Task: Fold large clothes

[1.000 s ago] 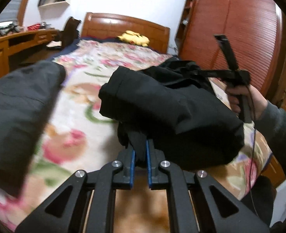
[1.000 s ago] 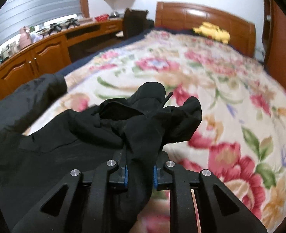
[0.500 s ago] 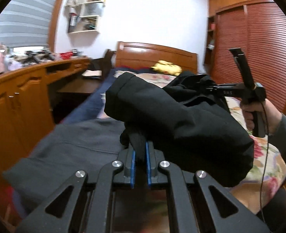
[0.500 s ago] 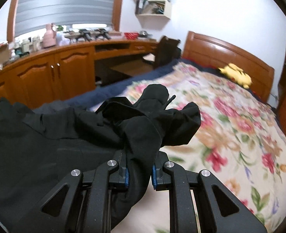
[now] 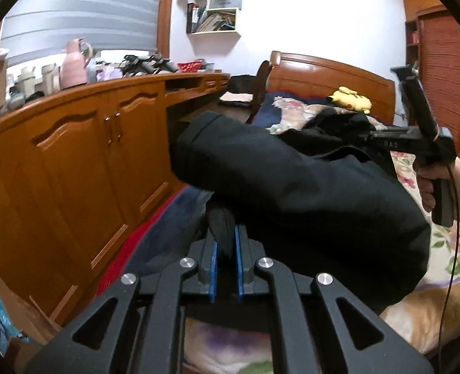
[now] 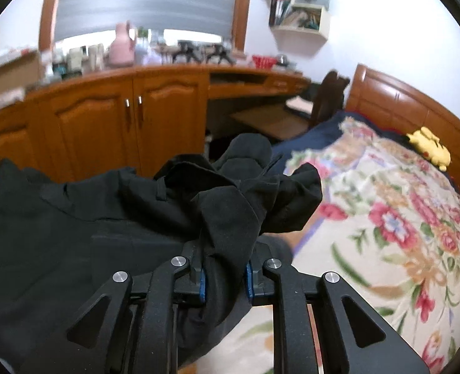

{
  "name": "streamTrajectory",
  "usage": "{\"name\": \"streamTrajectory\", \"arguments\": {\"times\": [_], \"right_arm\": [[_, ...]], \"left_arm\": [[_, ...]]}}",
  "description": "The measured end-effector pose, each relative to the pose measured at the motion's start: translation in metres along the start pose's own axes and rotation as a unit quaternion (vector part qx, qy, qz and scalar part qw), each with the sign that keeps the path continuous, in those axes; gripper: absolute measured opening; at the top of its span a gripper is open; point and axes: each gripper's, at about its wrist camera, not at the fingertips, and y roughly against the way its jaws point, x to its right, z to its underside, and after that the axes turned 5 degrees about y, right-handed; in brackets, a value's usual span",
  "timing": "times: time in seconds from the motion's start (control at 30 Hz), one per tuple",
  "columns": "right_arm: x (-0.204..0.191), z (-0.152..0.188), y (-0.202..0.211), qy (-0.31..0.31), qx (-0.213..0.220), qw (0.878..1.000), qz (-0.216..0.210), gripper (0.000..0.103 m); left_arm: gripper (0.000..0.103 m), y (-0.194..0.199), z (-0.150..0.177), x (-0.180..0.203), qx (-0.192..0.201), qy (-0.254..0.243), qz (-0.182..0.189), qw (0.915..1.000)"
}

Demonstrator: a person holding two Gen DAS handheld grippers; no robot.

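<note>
We hold the black jacket (image 5: pixel 307 193) lifted over the flowered bed (image 6: pixel 401 233), left gripper (image 5: pixel 225 246) and right gripper (image 6: pixel 225 272) both clamped on bunched fabric. It looks soft, bulky, floppy (probably slippery), so we'd grip at seams or hem.

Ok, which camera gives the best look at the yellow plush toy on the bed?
The right wrist view: the yellow plush toy lies unobstructed by the headboard. In the left wrist view the plush shows smaller, partly behind the black garment.
</note>
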Motion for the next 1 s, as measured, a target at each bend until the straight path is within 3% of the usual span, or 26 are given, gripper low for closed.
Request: {"name": "streamTrajectory", "arguments": {"times": [0.17, 0.23, 0.3, 0.37, 0.5, 0.67, 0.83, 1.0], "right_arm": [[0.010, 0.021, -0.018, -0.029, -0.040, 0.999, 0.006, 0.031], [0.017, 0.024, -0.008, -0.035, -0.041, 0.999, 0.003, 0.042], [0.022, 0.028, 0.011, -0.036, -0.023, 0.999, 0.005, 0.063], [0.028, 0.035, 0.033, -0.035, -0.010, 0.999, 0.000, 0.070], [0.031, 0.057, 0.070, -0.031, -0.004, 1.000, 0.000, 0.074], [0.039, 0.093, 0.118, -0.043, 0.005, 0.999, 0.002, 0.075], [0.055, 0.125, 0.169, -0.054, 0.018, 0.998, 0.029, 0.075], [0.077, 0.160, 0.220, -0.078, 0.042, 0.995, 0.046, 0.075]], "left_arm": [[0.013, 0.011, 0.009, -0.003, 0.007, 0.019, -0.012, 0.9997], [0.016, 0.021, 0.012, 0.004, 0.013, 0.007, -0.022, 0.9996], [0.021, 0.036, 0.014, 0.014, 0.022, -0.002, -0.024, 0.9995], [0.025, 0.049, 0.013, 0.024, 0.028, -0.004, -0.014, 0.9995], [0.035, 0.076, 0.011, 0.053, 0.047, -0.016, 0.004, 0.9988], [0.036, 0.092, 0.005, 0.091, 0.056, -0.020, 0.028, 0.9978], [0.045, 0.094, 0.009, 0.147, 0.051, -0.055, 0.058, 0.9955], [0.054, 0.087, 0.014, 0.203, 0.043, -0.067, 0.113, 0.9904]]}}
